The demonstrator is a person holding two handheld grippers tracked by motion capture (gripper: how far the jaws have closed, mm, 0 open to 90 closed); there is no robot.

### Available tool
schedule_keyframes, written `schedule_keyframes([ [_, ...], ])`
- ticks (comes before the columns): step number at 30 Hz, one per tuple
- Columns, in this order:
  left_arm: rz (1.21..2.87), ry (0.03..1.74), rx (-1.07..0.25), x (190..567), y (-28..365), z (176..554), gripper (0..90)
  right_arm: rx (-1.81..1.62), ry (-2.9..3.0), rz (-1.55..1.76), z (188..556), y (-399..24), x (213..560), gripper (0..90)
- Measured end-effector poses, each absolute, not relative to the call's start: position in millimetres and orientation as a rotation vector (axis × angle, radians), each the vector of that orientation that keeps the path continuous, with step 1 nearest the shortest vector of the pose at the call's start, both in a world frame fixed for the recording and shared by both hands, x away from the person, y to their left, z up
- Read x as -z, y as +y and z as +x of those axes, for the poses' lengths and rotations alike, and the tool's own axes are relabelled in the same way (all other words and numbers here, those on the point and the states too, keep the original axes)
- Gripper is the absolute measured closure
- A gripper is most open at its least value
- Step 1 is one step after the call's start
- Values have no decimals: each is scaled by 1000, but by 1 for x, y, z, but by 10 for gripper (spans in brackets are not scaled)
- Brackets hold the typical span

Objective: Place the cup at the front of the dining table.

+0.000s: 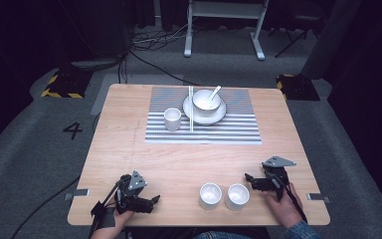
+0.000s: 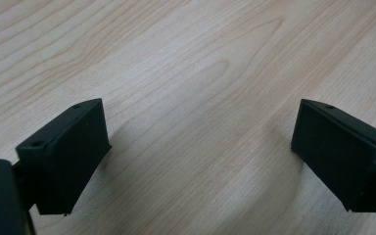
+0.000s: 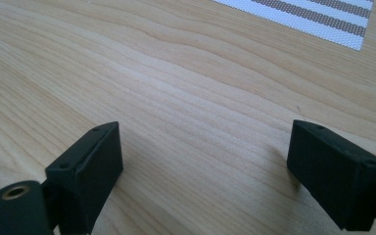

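cups: two white cups [image 1: 210,195] [image 1: 238,195] side by side at table [image 1: 129,144] near edge; handling: light, glazed, slippery, fragile, grip rim wall; left tool [image 1: 155,199] open, empty; right tool [image 1: 247,176] open, empty

floor: grey carpet [image 1: 30,149] | far: white frame legs [image 1: 225,20] | cables [image 1: 154,40] | surroundings dark

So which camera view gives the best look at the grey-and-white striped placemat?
The high view: the grey-and-white striped placemat lies whole at the table's far middle, carrying a white cup, chopsticks and a white bowl on a plate. The right gripper view catches just one corner at its top edge. The left gripper view faces bare wood.
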State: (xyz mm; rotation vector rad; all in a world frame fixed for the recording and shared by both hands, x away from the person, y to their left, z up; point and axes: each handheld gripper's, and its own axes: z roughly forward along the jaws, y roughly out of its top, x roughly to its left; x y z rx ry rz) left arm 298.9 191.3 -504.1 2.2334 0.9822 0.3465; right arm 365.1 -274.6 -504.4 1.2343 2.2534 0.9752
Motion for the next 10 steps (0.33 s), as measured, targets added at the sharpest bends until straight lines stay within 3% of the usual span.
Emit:
schedule_keyframes([
  [10, 2231, 983, -341, 504, 191, 299, 66, -975, 2253, 1235, 365, -275, 504, 136],
])
